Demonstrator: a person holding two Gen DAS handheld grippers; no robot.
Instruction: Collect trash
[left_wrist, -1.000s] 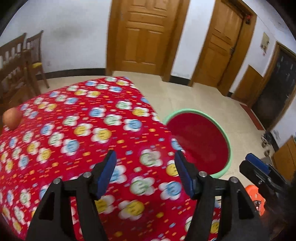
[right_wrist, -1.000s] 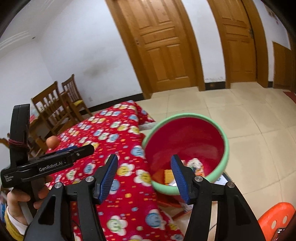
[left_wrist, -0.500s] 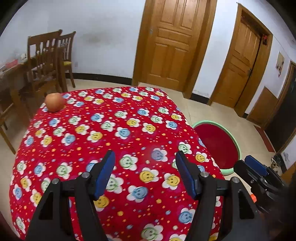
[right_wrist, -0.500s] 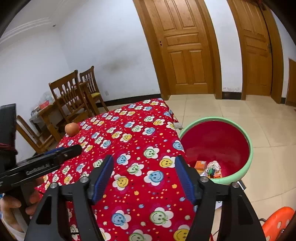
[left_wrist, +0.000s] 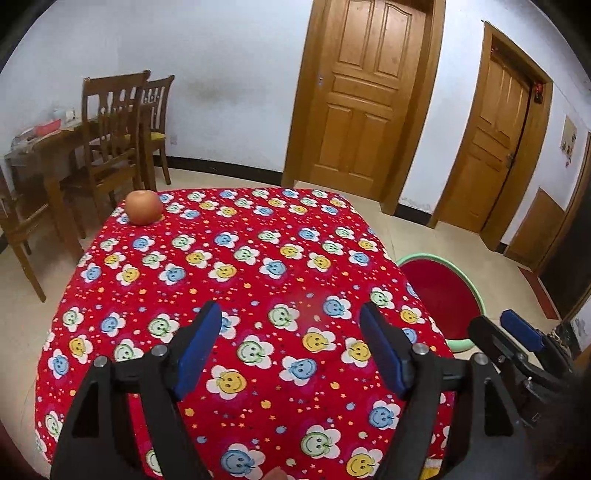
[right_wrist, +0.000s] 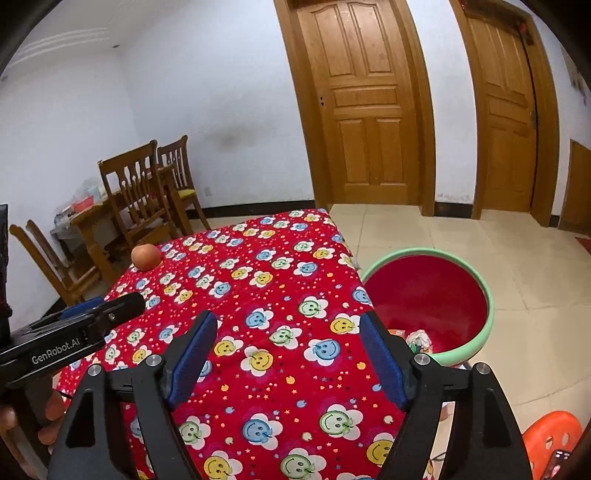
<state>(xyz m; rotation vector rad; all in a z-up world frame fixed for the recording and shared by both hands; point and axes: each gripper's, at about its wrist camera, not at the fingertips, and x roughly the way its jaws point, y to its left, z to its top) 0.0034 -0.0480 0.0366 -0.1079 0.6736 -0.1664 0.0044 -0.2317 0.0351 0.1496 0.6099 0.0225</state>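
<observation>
Table (left_wrist: 258, 258) under a red smiley-flower cloth, near edge cut off by the frame. Round red basin (right_wrist: 436, 291), green rim, on the tile floor just beside the table's right side; the table edge hides part of it, and the crumpled trash (right_wrist: 419, 338) inside is hard to make out. Round apple (left_wrist: 143, 207) at the far left corner. Left gripper (left_wrist: 288, 347) and right gripper (right_wrist: 286, 349): jaws have just been opening, spread wide, nothing between them.

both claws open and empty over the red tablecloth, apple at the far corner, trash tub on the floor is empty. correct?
Not quite: the tub is not empty. The right wrist view shows crumpled wrappers at its bottom. The rest holds: left claw and right claw are open with nothing between them, over the tablecloth, and the apple sits at the far corner.
</observation>
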